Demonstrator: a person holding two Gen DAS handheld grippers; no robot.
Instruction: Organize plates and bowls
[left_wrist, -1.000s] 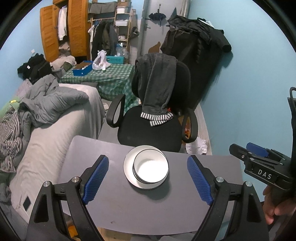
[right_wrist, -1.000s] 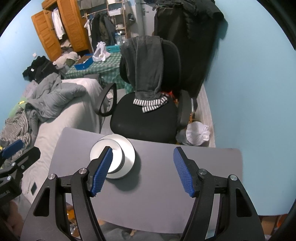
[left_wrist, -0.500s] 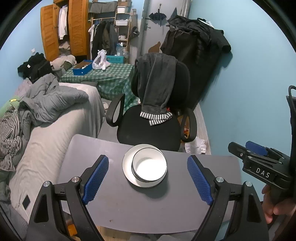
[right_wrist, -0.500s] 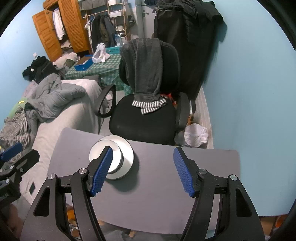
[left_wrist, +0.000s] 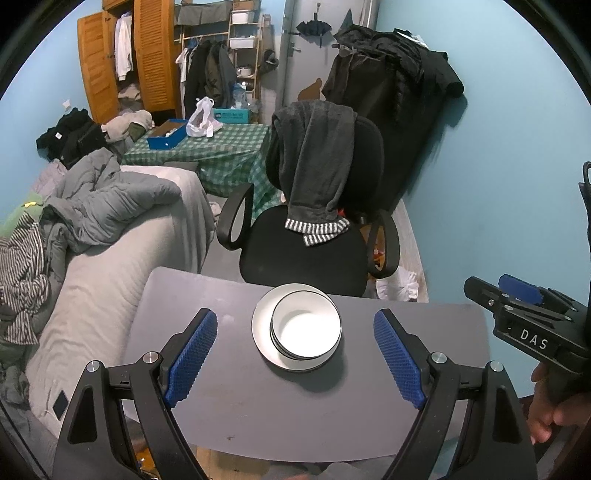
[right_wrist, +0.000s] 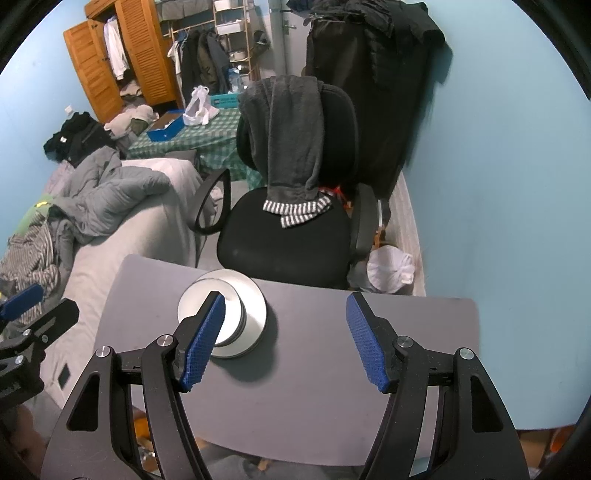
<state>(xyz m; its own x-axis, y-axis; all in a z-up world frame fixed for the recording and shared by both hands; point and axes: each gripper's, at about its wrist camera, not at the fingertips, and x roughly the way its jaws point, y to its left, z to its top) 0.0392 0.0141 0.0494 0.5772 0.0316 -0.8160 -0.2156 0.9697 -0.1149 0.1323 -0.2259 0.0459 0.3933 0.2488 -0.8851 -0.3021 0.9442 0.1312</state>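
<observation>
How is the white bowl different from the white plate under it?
The bowl is deep with tall sides, while the plate is flat and shallow. The bowl sits on top; the plate lies underneath, right on the grey table. The plate is wider, so its rim sticks out around the bowl. The bowl has a dark rim line. Both are round, white and empty-looking.

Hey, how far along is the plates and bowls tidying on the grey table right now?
Looks done: the bowls sit nested on the plate, one stack on the grey table. In hand: nothing; the left gripper and right gripper are open and empty. Left: seemingly nothing, as no other dishes show.
</observation>
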